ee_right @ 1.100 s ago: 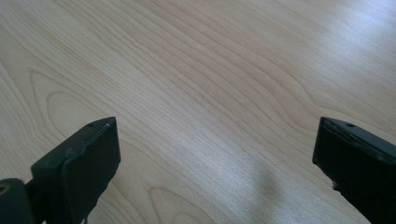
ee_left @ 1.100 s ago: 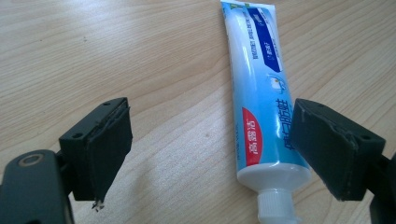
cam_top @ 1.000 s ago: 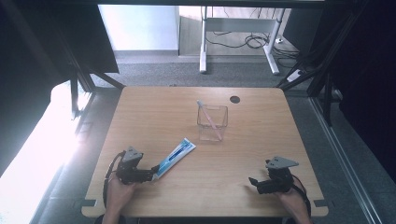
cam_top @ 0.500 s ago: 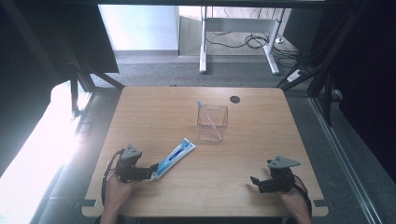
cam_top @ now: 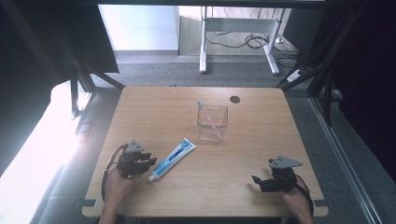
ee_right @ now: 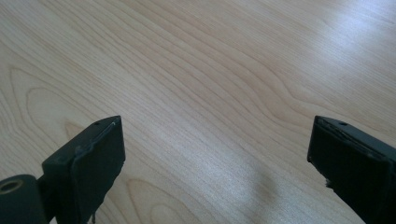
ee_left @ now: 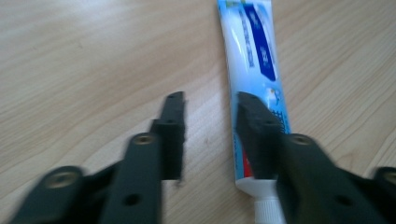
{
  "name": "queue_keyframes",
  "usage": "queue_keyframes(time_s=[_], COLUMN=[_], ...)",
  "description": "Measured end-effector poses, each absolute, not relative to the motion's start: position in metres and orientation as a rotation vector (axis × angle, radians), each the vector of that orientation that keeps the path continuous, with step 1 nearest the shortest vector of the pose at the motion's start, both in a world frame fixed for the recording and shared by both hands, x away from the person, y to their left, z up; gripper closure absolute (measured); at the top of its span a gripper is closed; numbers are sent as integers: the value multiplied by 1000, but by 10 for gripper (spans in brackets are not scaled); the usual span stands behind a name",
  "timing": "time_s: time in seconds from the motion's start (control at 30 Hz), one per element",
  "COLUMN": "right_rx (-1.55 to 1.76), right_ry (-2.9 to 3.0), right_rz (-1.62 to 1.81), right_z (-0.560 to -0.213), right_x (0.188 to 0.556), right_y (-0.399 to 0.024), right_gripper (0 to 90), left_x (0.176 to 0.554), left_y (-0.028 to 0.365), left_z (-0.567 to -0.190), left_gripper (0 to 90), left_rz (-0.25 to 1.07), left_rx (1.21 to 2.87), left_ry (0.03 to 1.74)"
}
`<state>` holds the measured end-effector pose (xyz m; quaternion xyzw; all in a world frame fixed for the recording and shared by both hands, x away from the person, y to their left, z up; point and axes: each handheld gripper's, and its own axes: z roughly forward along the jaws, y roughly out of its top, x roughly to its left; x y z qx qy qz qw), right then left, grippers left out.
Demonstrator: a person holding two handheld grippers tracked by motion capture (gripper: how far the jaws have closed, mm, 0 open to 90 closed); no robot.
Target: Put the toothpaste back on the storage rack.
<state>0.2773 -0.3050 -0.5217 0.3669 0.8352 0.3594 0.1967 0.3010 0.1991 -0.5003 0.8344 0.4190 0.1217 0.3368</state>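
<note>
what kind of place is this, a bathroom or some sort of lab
Most likely a lab or workshop set up for recording, not a bathroom. A bare wooden table stands on grey carpet inside a dark metal frame, and loose cables trail on the floor beside a desk's white legs.

1. Left gripper: black body, grey three-cornered plate on top, black cable looping back along the forearm.
2. Its jaws in the left gripper view: matte black bars, flat dark pads, brass-coloured round screw holes on the linkage arms.
3. Right gripper: black body, grey three-cornered plate, dark cable at the wrist.
4. Its jaws in the right gripper view: blocky black pads, scuffed edges, one brass-ringed hole low at the left.
5. Forearms bare, no sleeves visible.
</note>
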Motion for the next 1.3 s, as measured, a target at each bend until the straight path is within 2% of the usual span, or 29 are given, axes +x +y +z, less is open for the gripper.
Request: queue_keyframes(time_s=[0.03,0.07,0.2,0.4,0.63,0.97,1.3], right_rx=[1029,1024,1012,993,985,977,991], right_ry=[2340,2343,2352,2363,2370,2377,2402], right_rz=[1003,993,989,994,994,980,970], right_z=[-522,-522,-523,-523,-523,-524,-528], right_x=[277,277,277,276,276,275,275], right_y=[-305,-303,-301,-299,-299,-298,-299], right_gripper=[47,51,54,59,62,70,66], left_x=[303,305,311,309,306,307,318], left_y=[197,195,191,183,179,178,179], left_z=[-502,-504,-509,-514,-514,-513,-491], left_gripper=[731,813,891,896,891,837,622], left_rz=[315,299,274,242,231,184,142], left_rx=[2199,2221,2272,2333,2325,2332,2307], left_ry=[1100,1110,1122,1115,1108,1133,1200])
